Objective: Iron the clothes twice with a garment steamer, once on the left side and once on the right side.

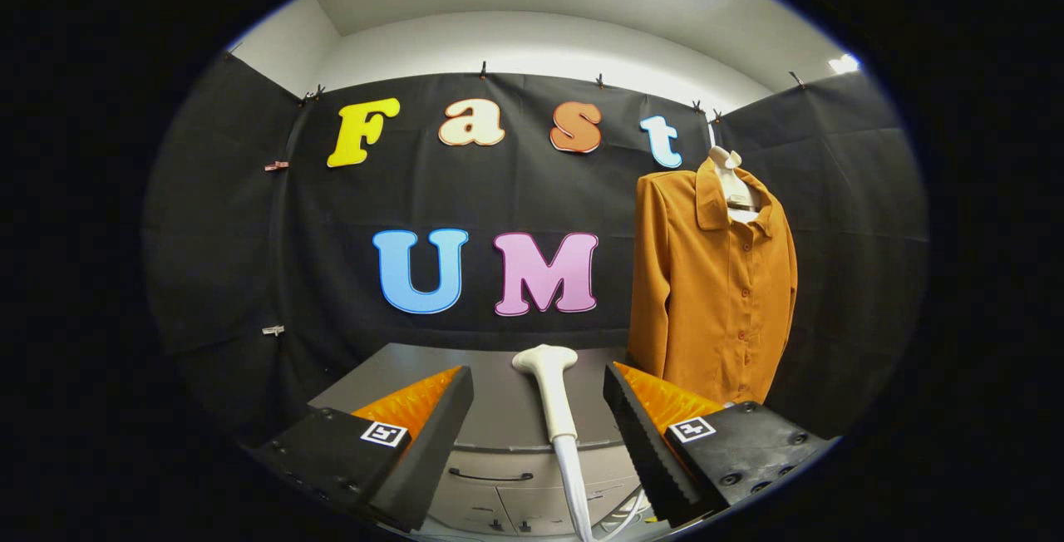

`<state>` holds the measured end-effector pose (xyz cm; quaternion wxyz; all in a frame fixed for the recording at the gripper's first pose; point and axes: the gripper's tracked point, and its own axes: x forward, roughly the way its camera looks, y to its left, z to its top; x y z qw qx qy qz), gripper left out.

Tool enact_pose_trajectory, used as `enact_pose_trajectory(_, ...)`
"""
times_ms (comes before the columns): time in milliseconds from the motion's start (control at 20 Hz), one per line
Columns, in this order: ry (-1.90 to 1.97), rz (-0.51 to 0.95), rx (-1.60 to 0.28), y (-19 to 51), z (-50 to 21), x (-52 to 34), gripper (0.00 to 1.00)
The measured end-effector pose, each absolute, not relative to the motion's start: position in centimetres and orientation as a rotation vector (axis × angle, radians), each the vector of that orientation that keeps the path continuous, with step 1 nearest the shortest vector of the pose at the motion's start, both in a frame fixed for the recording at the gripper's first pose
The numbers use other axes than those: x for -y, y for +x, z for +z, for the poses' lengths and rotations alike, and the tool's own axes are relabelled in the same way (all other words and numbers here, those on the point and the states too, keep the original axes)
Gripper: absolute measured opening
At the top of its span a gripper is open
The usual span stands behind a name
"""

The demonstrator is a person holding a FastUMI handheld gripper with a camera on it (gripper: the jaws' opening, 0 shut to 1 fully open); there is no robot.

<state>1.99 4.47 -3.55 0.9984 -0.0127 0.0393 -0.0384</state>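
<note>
Gripper (539, 409) is hanging in front of the cabinet (499, 484), fingers standing wide apart and gripping nothing

Garment steamer (551, 388) is lying on the grey counter top (499, 396), head pointing away toward the black booth wall, handle running back toward the camera. It is sitting in the gap between the two fingers, touching neither. Its hose (575, 484) is trailing down over the counter's front edge; where it ends is hard to make out low in the view

Clothes: an orange-brown buttoned shirt (711, 293) is hanging upright on a pale hanger form (731, 180), standing beyond the right finger, to the right of the counter and well apart from the steamer head

Progress, as a judgement: task is looking to be at its very beginning. Steamer is not yet being held, no steamer contact with the shirt, neither the left-side pass nor the right-side pass showing as under way. Whether the fabric is already smoothed cannot be told from here

What is remaining: closing the fingers on the steamer handle, lifting it, carrying it across to the shirt, then running one stroke down each side
</note>
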Motion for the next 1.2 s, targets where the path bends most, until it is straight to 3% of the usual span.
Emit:
enact_pose_trajectory(550, -0.032, -0.056, -0.213, 13.3, -8.2, -2.4, 0.98)
enact_pose_trajectory(1100, -0.007, -0.086, -0.499, 21.0, -17.0, 0.1, 0.98)
enact_pose_trajectory(1200, -0.003, -0.097, -0.548, 21.6, -18.5, 0.3, 0.93)
